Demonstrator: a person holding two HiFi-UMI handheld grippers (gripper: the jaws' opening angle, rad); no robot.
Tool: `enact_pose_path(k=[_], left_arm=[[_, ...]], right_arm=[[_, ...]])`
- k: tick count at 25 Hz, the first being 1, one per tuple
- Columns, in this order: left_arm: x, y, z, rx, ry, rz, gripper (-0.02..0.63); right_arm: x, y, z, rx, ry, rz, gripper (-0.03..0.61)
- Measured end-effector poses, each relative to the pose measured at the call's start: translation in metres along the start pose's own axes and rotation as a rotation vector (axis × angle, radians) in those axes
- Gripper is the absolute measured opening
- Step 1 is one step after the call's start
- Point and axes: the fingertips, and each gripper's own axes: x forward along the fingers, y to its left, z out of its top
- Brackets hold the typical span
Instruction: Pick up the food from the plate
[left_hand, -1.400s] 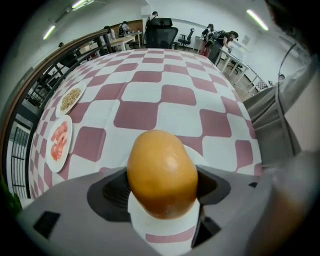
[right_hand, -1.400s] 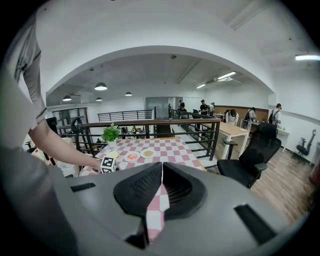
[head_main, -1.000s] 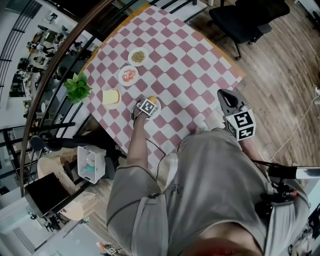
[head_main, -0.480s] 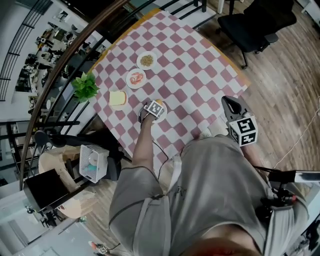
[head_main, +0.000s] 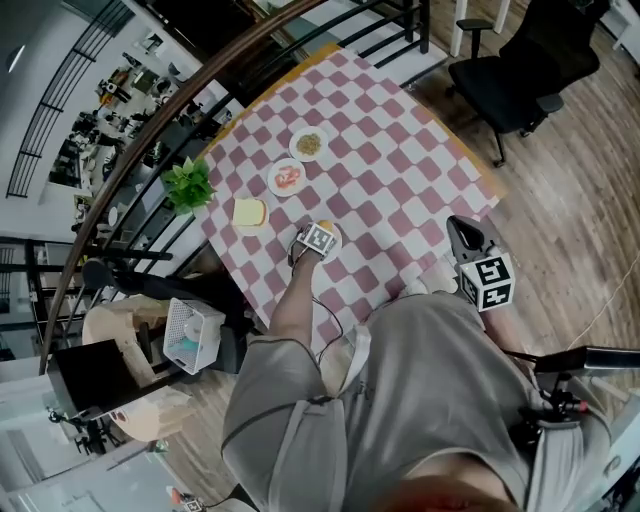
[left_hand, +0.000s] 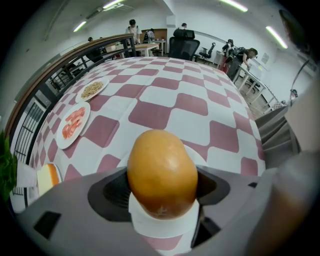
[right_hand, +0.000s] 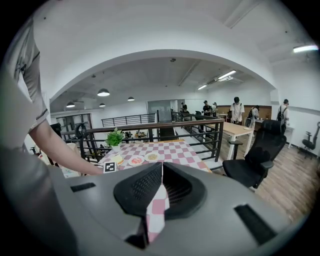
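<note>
A: So, where's the bun (left_hand: 162, 170) sitting?
B: It's sitting on the white plate (left_hand: 165, 227) on the checkered table (left_hand: 165, 95), its long axis pointing away up the left gripper view.
A: Tongs?
B: The left gripper (left_hand: 162, 190) is clamping the bun's sides, jaws wide. The right gripper (right_hand: 161, 172) is hovering beside the table, jaws pinched together and empty.

Head view: high overhead, steeply down onto the checkered table (head_main: 400, 150). Left gripper view: low at the table's near edge, hard against the bun (left_hand: 162, 172), facing the far end. Right gripper view: well back off the table, nearly level — tabletop and plates (right_hand: 136, 160) shared by all three.
</note>
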Motion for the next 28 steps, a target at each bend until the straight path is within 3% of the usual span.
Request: enact_pose_path(k=[4,9,15,28], left_arm=[[-0.011,0.003,-0.001,-0.063,-0.030,0.074,0.356],[-0.027,0.005,0.008,-0.237,-0.169,0.140,0.356],[-0.063,0.014,0.014,-0.361,-0.328,0.186,0.356],[-0.259,0.004,0.019,-0.421,-0.739,0.427,0.356]], right_arm=[[-0.001,-0.002,0.001,-0.004,-0.002,0.013,0.017],[0.006,0.006,0.001,-0.021,0.007,0.060,0.017],[0.025,0.018,0.008,-0.040,0.019,0.135,0.017],[0.074,0.088,0.021,-0.175,0.024,0.368,0.017]])
